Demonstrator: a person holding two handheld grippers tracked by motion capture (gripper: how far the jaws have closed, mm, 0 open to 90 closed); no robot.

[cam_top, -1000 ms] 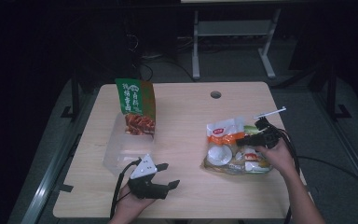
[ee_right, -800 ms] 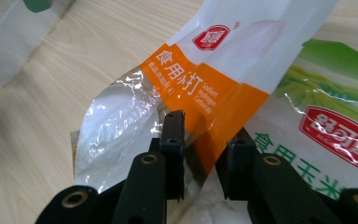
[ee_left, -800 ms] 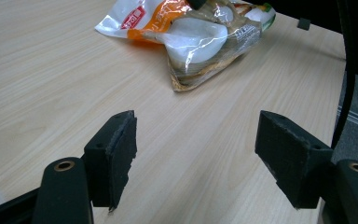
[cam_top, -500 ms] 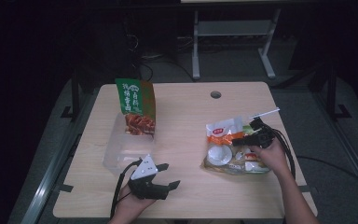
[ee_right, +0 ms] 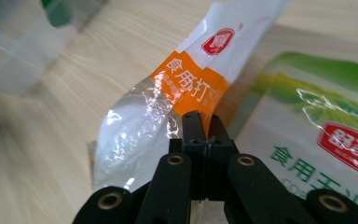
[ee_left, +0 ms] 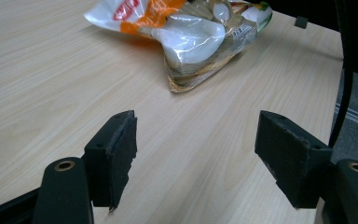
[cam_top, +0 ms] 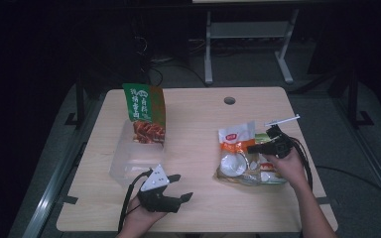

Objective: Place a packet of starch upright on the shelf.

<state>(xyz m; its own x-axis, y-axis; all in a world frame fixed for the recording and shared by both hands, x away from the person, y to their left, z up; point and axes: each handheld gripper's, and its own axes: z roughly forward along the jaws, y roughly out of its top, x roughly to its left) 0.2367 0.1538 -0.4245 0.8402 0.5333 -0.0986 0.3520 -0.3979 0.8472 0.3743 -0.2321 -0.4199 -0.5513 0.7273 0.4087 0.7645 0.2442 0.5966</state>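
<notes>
One orange packet (ee_right: 186,88) seemingly pinched in right gripper (ee_right: 200,123).

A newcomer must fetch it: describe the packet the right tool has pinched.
On the table's right side lies a heap of food packets. The orange-and-white packet, clamped by the right tool, sticks up at the heap's left; its neighbour, the green-printed packet, lies flat.

Thing: orange-and-white plastic food pouch (cam_top: 236,140) with clear lower part, white contents.
Pose: upper end lifted, tilted.
Place: right side of surface, on other packets.
</notes>
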